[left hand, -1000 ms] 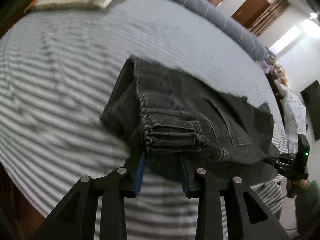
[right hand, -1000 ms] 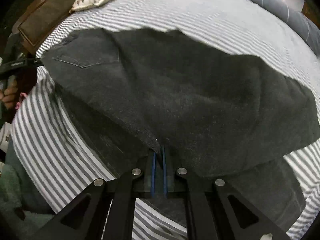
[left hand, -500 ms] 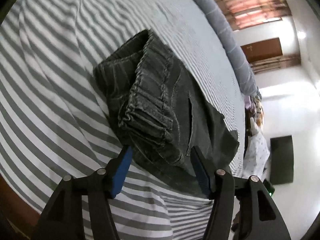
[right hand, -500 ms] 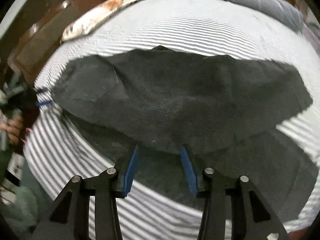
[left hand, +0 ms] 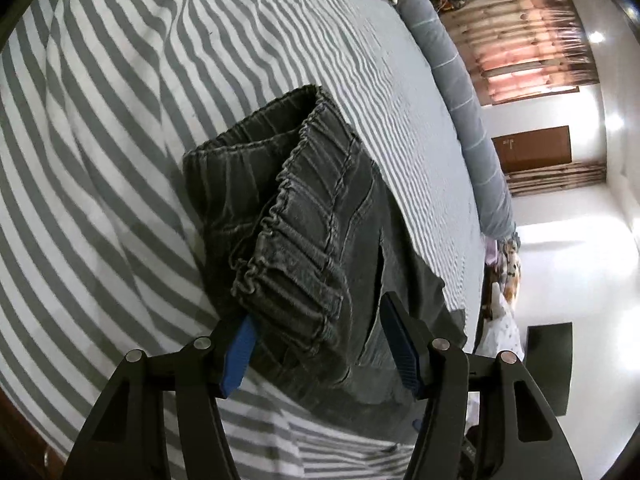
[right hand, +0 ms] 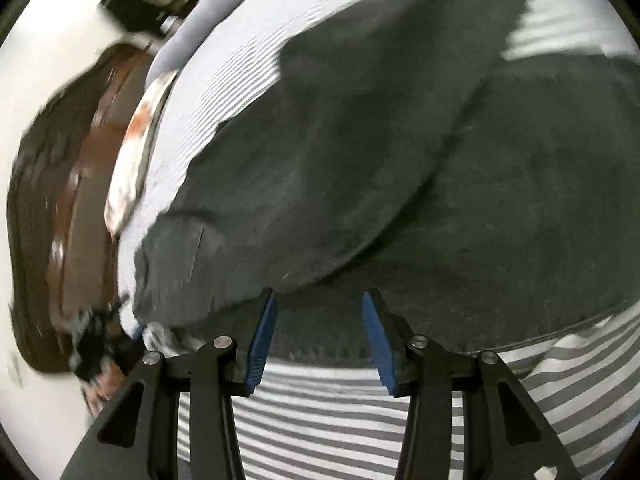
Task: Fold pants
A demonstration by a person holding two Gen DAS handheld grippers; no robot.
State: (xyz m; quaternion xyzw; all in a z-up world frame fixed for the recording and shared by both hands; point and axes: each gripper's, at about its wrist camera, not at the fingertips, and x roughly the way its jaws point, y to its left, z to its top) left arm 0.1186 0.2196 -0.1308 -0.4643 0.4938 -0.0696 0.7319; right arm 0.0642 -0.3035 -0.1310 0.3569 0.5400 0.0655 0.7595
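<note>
Dark grey denim pants (left hand: 320, 240) lie folded on the striped bed. Their elastic waistband (left hand: 292, 248) faces the left wrist camera, doubled over itself. My left gripper (left hand: 320, 344) is open, its blue pads on either side of the waistband corner without pinching it. In the right wrist view the pants (right hand: 400, 160) spread wide, one layer lying over another. My right gripper (right hand: 318, 336) is open and empty at the near edge of the cloth. The view is blurred.
The bed has a grey and white striped sheet (left hand: 120, 160). A grey bolster (left hand: 460, 100) runs along its far edge and a patterned pillow (right hand: 128, 168) lies near the brown headboard (right hand: 80, 200). White floor and a door lie beyond.
Both grippers were shut on the pants a second ago and have opened. The cloth dropped onto the bed. Both grippers have swung and the right one has drawn back.
</note>
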